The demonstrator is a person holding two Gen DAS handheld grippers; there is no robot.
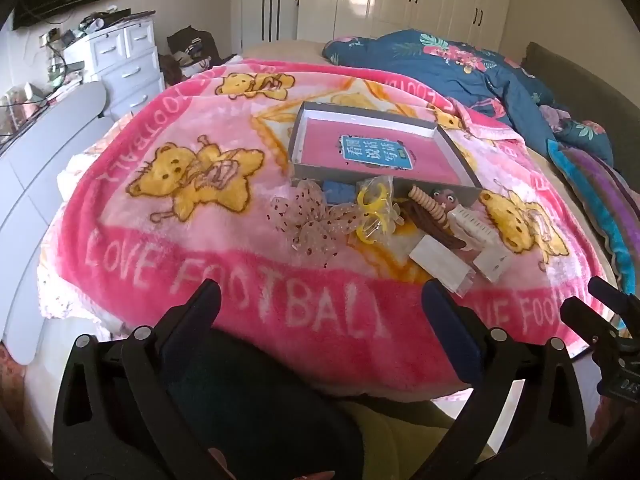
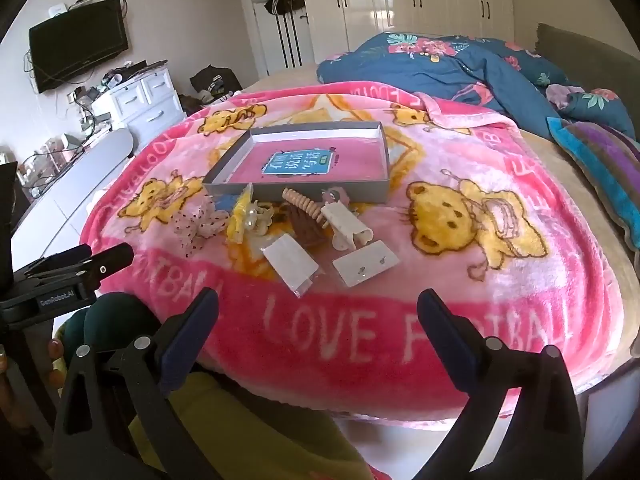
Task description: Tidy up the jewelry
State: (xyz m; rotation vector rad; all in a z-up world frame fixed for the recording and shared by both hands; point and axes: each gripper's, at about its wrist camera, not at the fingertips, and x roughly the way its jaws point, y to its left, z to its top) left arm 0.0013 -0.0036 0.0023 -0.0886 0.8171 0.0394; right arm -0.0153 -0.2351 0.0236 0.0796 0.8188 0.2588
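Jewelry and hair pieces lie in a loose heap on the pink blanket (image 2: 460, 292), all of it just in front of the near wall of the grey box (image 2: 316, 196), which serves as the landmark; nothing from the heap has gone inside yet, so as far as the views show the sorting has not begun. The box's floor shows only its pink lining and a blue label.

Taken from left to right along that near wall: a spotted sheer bow (image 2: 200, 224) sits off the box's left corner; a blue block (image 1: 339, 191) touches the wall beside it; a clear bag with yellow rings (image 1: 374, 210) and a pale claw clip (image 2: 258, 216) come next; then a brown comb (image 2: 306, 224) under a beaded spiral (image 2: 306, 204); a small dark-headed figure (image 1: 445, 199) leans at the wall; a white clip (image 2: 348, 224) lies toward the box's right end. Nearer the viewer than these, two flat white earring cards (image 2: 366, 266) rest well clear of the box.

The left gripper (image 1: 322, 300) hangs short of the heap, its jaws spread wide with nothing between them; the right gripper (image 2: 318, 308) likewise stands released and empty. Every piece is left to move, I judge.
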